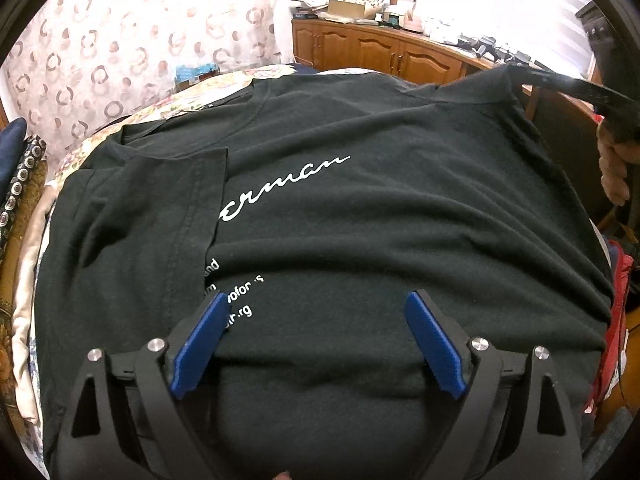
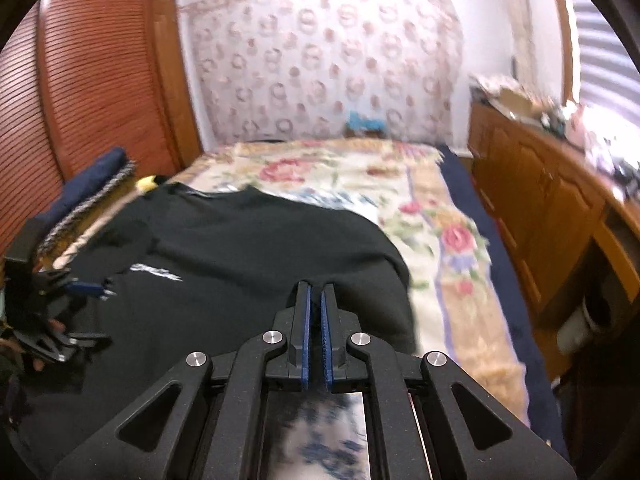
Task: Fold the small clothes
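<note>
My left gripper (image 1: 316, 300) gapes above the black cotton T-shirt (image 1: 360, 220); only its view shows my right gripper (image 2: 316, 288) pinching the sleeve.

left gripper (image 1: 316, 312): matte black angular frame with triangular cut-outs in its outer arms; four round silver screw heads across the linkage; each finger lined with a blue ribbed pad (image 1: 198, 344); right gripper (image 2: 316, 300): the same black frame, triangular cut-outs and four silver screws; narrow blue pads (image 2: 306, 344) with fine ridges; a glossy reflective panel sits behind its fingers.
</note>
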The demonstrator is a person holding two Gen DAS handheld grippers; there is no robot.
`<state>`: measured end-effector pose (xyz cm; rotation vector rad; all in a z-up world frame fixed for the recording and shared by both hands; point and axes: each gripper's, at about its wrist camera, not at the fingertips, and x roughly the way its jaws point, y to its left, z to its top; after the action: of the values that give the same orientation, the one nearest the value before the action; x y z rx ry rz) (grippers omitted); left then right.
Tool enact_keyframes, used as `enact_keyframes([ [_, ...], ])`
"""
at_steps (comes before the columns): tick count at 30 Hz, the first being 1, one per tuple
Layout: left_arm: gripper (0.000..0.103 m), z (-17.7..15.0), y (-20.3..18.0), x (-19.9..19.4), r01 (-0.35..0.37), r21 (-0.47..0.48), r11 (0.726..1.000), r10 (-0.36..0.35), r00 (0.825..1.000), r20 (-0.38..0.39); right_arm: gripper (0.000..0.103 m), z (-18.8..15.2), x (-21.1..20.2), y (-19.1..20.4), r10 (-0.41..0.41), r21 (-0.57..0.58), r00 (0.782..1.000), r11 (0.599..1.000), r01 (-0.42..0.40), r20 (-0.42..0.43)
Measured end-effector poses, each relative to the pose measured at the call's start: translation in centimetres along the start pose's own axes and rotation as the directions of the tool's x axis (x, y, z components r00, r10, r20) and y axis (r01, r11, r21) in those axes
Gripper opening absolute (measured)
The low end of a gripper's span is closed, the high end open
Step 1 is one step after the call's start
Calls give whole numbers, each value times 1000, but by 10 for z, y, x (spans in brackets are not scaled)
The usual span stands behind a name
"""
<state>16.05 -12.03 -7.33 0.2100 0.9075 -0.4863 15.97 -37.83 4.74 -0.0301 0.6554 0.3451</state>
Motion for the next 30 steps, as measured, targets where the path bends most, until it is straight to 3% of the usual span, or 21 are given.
enact_keyframes([
  [6,93,1,0,1,-2,-2,1000,2,1000,-4,2,-11,22,36,67,-58,994,996,-72,-89],
  [11,94,1,1,1,0,-2,1000,0,1000,-4,4,-34,40,41,52,-58,982,996,-64,-181],
  [15,94,1,0,0,1,0,1000,-1,1000,-3,21,-42,25,30,30,-6,984,999,-31,-178],
  [17,94,1,0,0,0,0,1000,0,1000,-3,35,-44,14,25,19,12,986,1000,-18,-163],
  [21,94,1,0,0,1,0,1000,-1,1000,-4,47,-44,-6,1,-49,59,989,997,58,-136],
  [25,94,1,0,1,2,-1,1000,-2,1000,-3,49,-47,5,-34,-32,197,987,978,64,-159],
  [30,94,1,0,1,2,-1,1000,-2,1000,-3,49,-51,39,-61,-8,288,975,955,73,-221],
])
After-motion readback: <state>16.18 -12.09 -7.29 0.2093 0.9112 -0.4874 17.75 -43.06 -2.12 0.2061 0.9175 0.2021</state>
